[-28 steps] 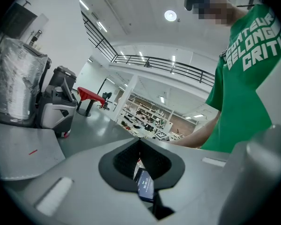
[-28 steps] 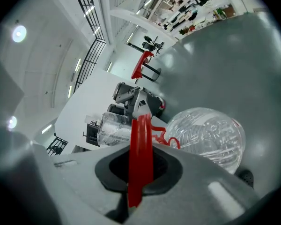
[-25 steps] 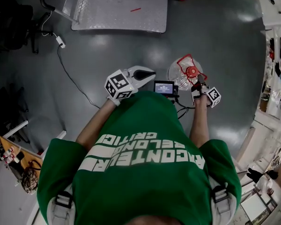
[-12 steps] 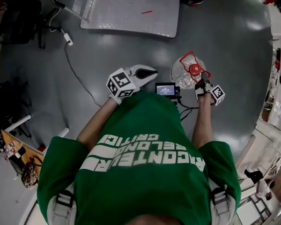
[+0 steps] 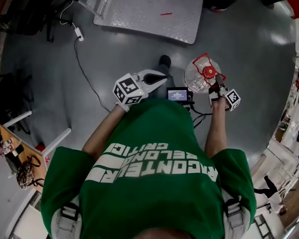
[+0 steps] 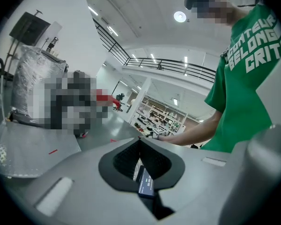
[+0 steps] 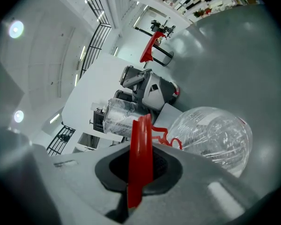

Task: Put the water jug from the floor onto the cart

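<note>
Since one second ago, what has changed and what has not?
The person has stepped forward: the cart lies further right in the head view, and a shoe has come into sight. Unchanged: the right gripper stays shut on the red handle of the water jug; the left gripper stays shut, empty.

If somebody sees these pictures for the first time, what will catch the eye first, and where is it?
The clear water jug with its red handle stands out first, at the right of the head view, with the jaws of the right gripper shut on that handle. Next comes the person's green shirt with white lettering, filling the lower middle, and the grey metal cart at the top.
</note>
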Available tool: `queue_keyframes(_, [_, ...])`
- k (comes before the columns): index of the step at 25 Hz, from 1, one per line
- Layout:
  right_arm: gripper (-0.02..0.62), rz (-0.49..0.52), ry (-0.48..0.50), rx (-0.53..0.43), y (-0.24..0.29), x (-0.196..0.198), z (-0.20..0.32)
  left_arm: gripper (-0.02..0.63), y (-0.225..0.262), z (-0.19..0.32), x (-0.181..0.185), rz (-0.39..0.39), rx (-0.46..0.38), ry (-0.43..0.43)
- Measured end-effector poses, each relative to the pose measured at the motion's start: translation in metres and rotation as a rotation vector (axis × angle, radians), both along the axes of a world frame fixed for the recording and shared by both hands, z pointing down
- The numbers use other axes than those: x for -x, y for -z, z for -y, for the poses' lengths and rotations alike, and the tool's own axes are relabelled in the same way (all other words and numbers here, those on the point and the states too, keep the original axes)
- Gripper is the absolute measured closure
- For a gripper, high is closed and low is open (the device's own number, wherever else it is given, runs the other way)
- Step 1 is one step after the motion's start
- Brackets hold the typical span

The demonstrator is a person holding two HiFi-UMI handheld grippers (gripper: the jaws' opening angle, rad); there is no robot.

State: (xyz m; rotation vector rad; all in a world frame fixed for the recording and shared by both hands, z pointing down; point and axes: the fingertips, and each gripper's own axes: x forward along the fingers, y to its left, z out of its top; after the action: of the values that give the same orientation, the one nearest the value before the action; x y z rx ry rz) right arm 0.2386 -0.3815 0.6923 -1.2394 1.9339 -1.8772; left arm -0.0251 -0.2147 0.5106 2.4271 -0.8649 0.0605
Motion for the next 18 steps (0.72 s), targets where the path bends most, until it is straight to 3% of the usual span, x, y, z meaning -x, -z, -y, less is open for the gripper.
queue_keyframes(18, [0.598,0.010,0.122,0.036,-0.007,0.063,0.094,0.600,0.002,0.090,0.046,0.001,0.022,0.115])
